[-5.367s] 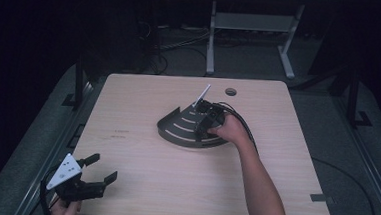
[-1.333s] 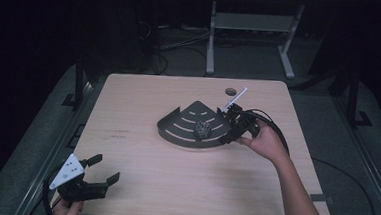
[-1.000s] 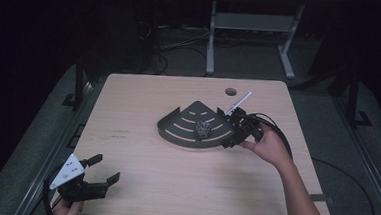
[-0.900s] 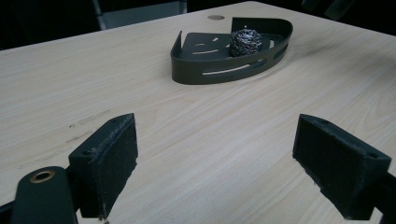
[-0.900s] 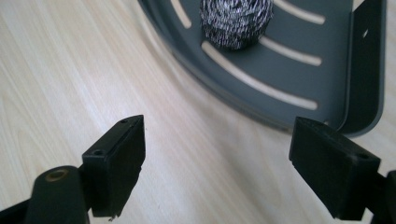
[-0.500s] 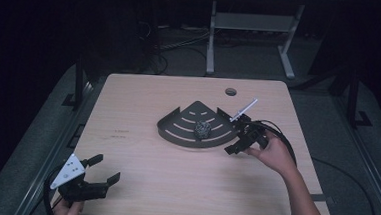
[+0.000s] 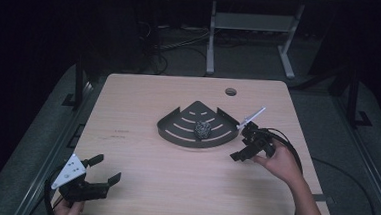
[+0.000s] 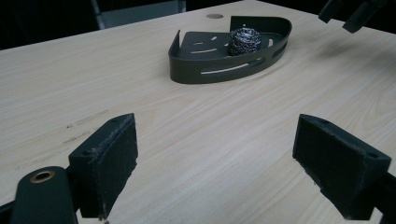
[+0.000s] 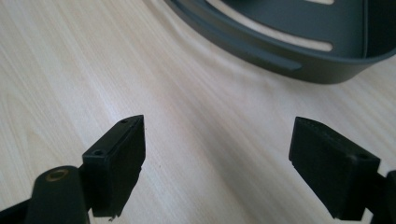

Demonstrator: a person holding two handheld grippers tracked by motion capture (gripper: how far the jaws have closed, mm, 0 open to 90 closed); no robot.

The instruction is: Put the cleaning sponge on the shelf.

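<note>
Since approx 5 s ago the right hand-held gripper (image 7: 243,143) has come off the tray and pulled back toward the near right; it now hangs low over bare worktop (image 7: 183,187) just off the tray's right end, jaws wide apart w/ nothing between them (the right gripper view shows plain wood grain between the two black pads, tray wall curving across the far side). Its cable loops round behind the hand (image 7: 280,163).

Dark fan-shaped tray (image 7: 177,134) sits about mid-worktop, curved wall toward the near side, slots cut in its floor and wall. Steel wool ball (image 7: 202,130) lies inside it, on the tray floor toward the right, close to the curved wall; in the left gripper view it's at (image 8: 243,41), resting free, not touched by either tool.

Left hand-held gripper (image 7: 105,168) is at the near left corner of the worktop, well apart from the tray, same spot as before. Its jaws are spread wide too, nothing in them, pointing across the wood toward the tray. Grey three-cornered plate on top.
</note>
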